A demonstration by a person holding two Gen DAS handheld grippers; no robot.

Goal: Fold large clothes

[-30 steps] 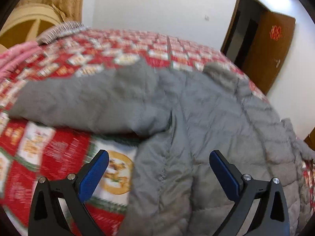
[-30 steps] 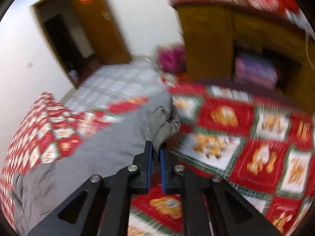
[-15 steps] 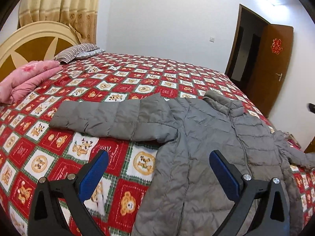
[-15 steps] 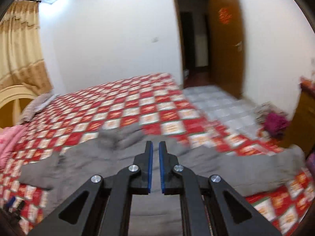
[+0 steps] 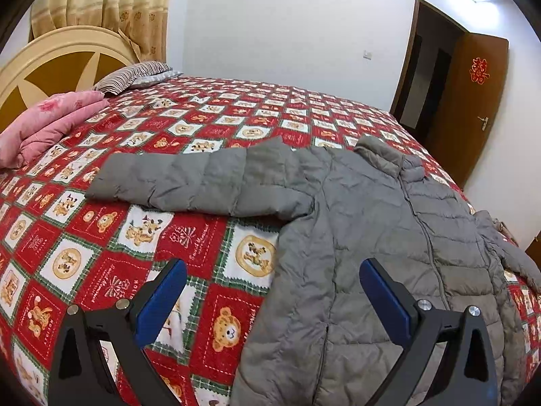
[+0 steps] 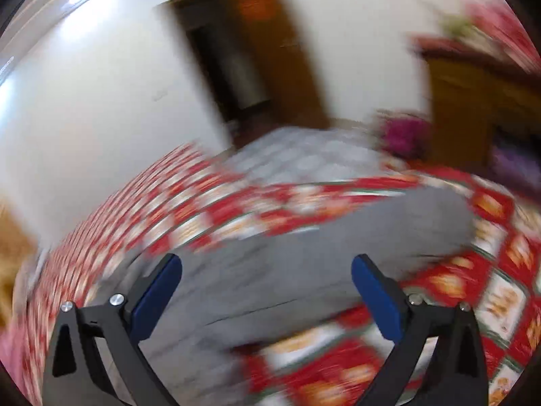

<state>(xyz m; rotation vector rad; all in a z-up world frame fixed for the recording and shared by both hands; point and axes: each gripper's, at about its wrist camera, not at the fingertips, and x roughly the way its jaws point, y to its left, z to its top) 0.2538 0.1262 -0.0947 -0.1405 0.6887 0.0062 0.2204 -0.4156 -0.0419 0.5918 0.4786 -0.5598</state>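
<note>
Two grippers: both spread wide, nothing between the pads.
Jacket [image 5: 365, 223]: grey, quilted, flat on the red patchwork bedspread [image 5: 189, 243], front up, one sleeve stretched out sideways.
Left gripper [image 5: 272, 294]: above the jacket's side edge, clear of it.
Right gripper [image 6: 267, 291]: jaws have just been opening; blurred grey sleeve [image 6: 304, 257] lies beyond them.

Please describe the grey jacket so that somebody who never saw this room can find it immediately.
Look at the large bed with the red patchwork bedspread of cartoon bears, in front of the cream headboard. The grey jacket lies spread flat on the near part of the bedspread, one sleeve stretched toward the folded pink blanket. It is the only plain grey, quilted thing there, with a zipper down its middle.
</note>
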